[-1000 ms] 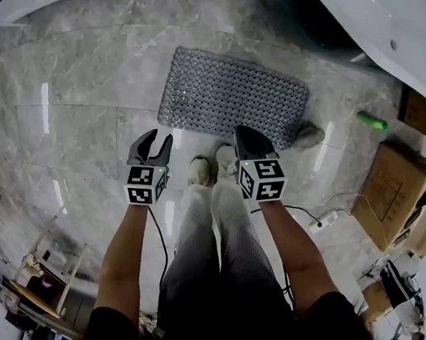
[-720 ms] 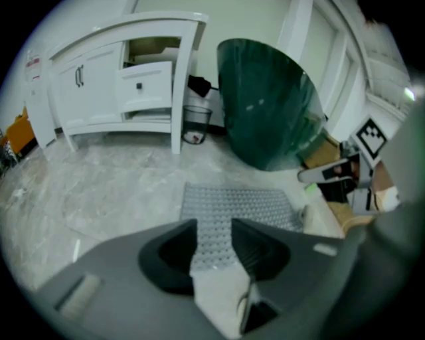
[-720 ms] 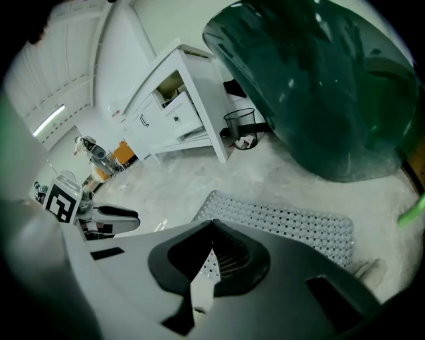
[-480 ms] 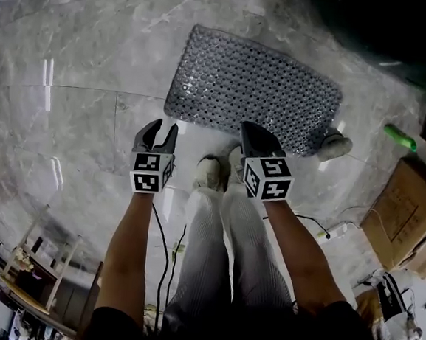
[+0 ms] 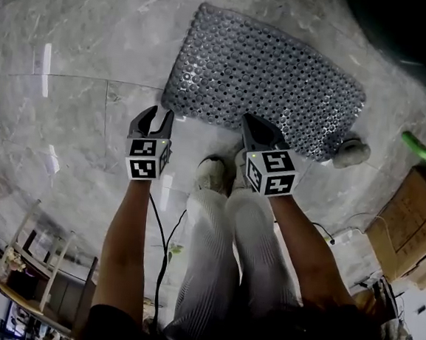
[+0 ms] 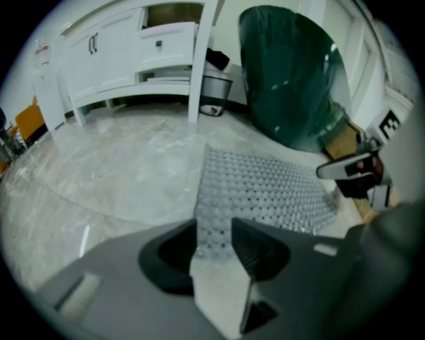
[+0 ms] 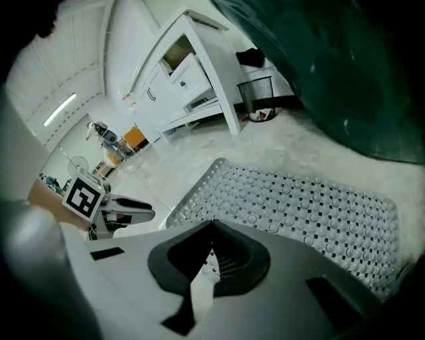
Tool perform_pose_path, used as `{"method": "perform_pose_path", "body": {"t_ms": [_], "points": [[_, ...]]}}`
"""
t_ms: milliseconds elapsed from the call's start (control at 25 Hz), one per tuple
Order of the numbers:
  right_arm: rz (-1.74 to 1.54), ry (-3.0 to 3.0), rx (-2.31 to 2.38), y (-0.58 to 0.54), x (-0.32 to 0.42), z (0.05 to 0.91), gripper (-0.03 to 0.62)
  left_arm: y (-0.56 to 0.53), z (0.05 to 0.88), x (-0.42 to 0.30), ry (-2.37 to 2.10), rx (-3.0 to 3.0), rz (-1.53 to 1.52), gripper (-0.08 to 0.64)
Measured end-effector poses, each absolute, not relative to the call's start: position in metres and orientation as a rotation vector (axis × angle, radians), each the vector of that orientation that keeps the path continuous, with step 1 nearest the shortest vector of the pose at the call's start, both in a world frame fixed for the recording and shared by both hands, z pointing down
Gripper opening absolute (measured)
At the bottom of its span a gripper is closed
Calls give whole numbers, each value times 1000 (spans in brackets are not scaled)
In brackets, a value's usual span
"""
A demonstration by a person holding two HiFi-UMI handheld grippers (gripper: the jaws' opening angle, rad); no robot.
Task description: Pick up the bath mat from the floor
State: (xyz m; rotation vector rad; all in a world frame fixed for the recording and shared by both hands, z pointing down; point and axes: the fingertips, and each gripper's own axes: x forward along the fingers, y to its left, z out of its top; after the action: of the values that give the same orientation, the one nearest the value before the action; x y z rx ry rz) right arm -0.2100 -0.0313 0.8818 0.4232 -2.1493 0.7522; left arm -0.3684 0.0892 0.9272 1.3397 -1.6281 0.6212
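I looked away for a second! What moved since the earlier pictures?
The left hand-held gripper and right hand-held gripper moved forward, closer to the bath mat's near edge. Nothing was grabbed. The bath mat stayed flat on the floor.

Grey hole-dotted bath mat [image 5: 265, 81]

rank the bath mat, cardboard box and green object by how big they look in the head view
1. bath mat, clearly largest
2. cardboard box, though the frame edge cuts it off
3. green object, smallest
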Motion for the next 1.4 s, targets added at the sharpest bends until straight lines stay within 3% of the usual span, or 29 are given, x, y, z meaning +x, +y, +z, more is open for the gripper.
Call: {"method": "perform_pose_path", "body": {"t_ms": [720, 1400], "points": [[728, -2164, 279, -8, -207, 946, 0, 67, 1015, -393, -1638, 1367, 654, 169], [725, -2176, 294, -11, -198, 954, 0, 57, 1034, -388, -1616, 1306, 535, 153]]}}
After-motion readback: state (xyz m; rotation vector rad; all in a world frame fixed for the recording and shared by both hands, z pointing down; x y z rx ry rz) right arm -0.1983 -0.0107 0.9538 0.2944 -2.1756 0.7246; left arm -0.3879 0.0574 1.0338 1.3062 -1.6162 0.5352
